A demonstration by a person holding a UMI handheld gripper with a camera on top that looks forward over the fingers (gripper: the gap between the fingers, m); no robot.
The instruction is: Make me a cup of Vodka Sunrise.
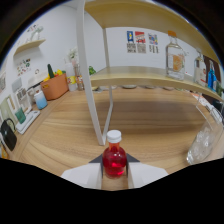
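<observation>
Gripper view shows the gripper (115, 172) closed on a small round bottle of red syrup (114, 161) with a white cap, held above the wooden table's near edge; likely glass, smooth, fairly light, best pinched at its widest belly

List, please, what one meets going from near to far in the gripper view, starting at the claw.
Claw, shut on the small round red-liquid bottle with white cap → white metal shelf leg → orange plastic basket beside the back wall.
</observation>
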